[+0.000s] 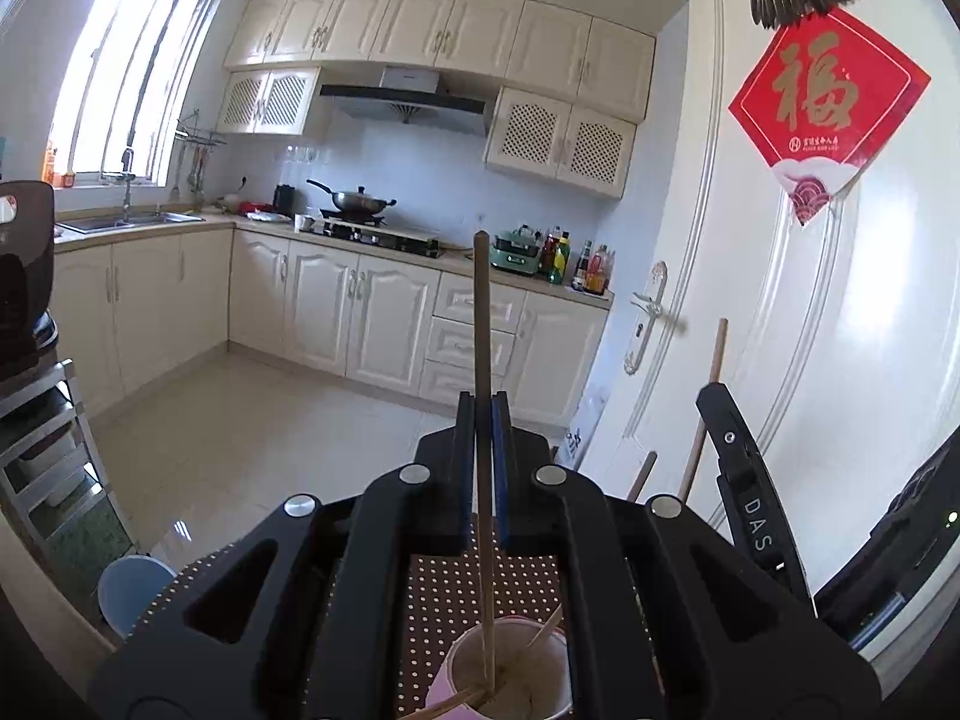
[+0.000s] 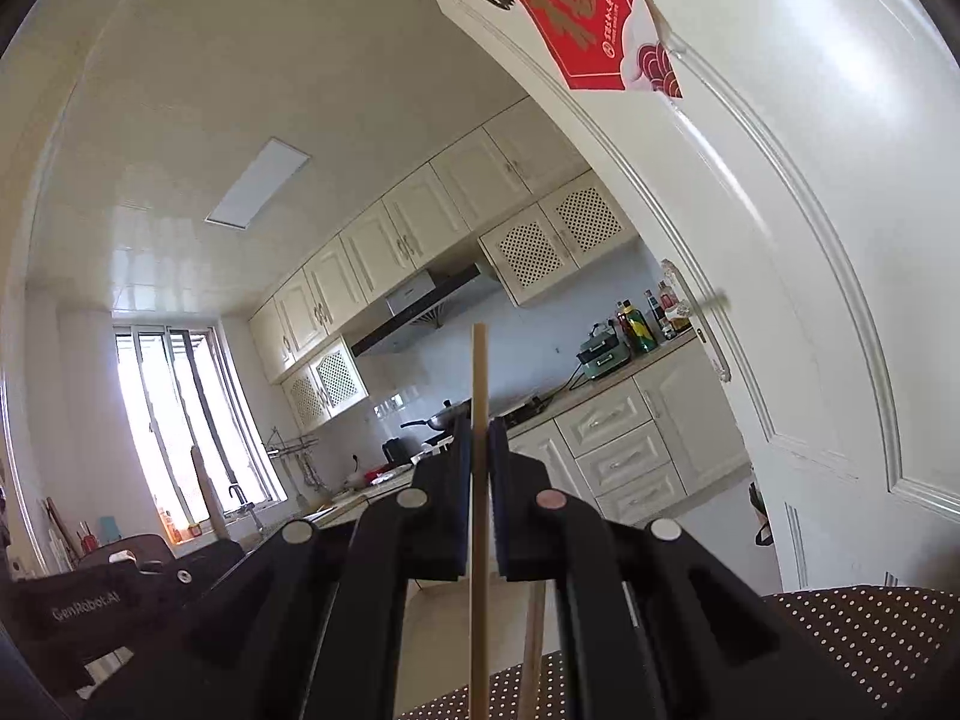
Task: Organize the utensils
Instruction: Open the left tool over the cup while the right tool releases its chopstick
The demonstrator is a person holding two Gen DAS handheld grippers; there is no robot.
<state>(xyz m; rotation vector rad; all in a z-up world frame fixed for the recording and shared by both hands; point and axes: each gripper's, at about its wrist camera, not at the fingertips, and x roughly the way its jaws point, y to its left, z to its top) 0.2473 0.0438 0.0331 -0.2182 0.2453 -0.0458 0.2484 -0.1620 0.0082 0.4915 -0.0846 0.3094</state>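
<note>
In the left wrist view, at the bottom centre of the frame, a paper cup [image 1: 510, 675] stands on a brown cloth with white dots [image 1: 456, 594]. Thin sticks lean out over its rim, and the lower end of one long chopstick [image 1: 482, 360] reaches down into it. Just above the cup, the left gripper [image 1: 482, 405] points slightly downward and is clenched on that chopstick, its two dark jaws pressed together around the shaft. The stick stands nearly upright through the middle of the frame. At the right of the frame the right gripper [image 1: 717, 387] shows only as a black finger marked "DAS", with a second chopstick [image 1: 708, 396] slanting up past it.

In the right wrist view, the right gripper [image 2: 480, 426] tilts a little upward and is likewise clamped on its chopstick [image 2: 479, 480], which runs vertically through the lower centre. Another stick [image 2: 531, 648] stands just right of it, lower in the frame. The black body at the lower left belongs to the left gripper [image 2: 90, 600]. The dotted cloth [image 2: 870, 636] fills the lower right.

Farther off lie the tiled floor [image 1: 252, 450] and cream cabinets [image 1: 336, 300], a wok [image 1: 357, 201] on the stove at centre. The white door [image 1: 810, 312] with its red paper sign [image 1: 822, 108] takes up the right side.
</note>
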